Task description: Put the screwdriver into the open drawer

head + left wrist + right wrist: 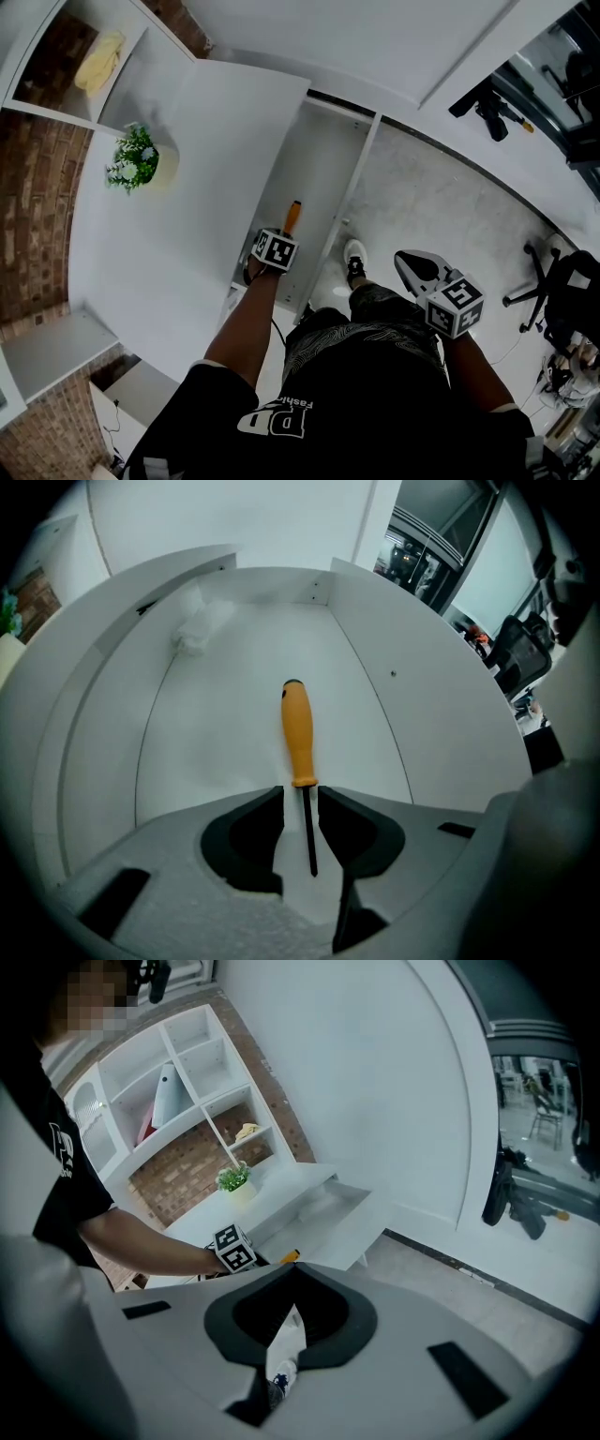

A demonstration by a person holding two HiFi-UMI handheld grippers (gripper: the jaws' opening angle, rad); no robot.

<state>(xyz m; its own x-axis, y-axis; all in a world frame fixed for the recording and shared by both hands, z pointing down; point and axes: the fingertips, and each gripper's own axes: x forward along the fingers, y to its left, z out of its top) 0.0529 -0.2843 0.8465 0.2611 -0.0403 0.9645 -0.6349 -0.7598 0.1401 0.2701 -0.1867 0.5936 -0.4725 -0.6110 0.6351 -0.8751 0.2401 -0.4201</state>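
- A shelf (42, 66) at the far left holds a yellow thing (98, 61); what it is, I cannot tell.
- A small plant (134, 157) stands on the white surface (187, 216), well apart from the drawer.
- The drawer (319, 155) is pulled open from the surface's edge.
- The screwdriver (298, 731) lies flat on the drawer floor, its orange handle pointing toward the back wall and its dark shaft toward the person.
- The left gripper (300, 801) points steeply down into the drawer. Its jaws stand apart with the shaft between them and a gap on each side, so nothing is gripped.
- The person's shoe (354, 255) is on the floor just beside the drawer.
- The right gripper (291, 1269) is held over the floor, well apart from the drawer. Its jaw tips meet, with nothing between them.
- A chair (534, 277) stands at the far right.
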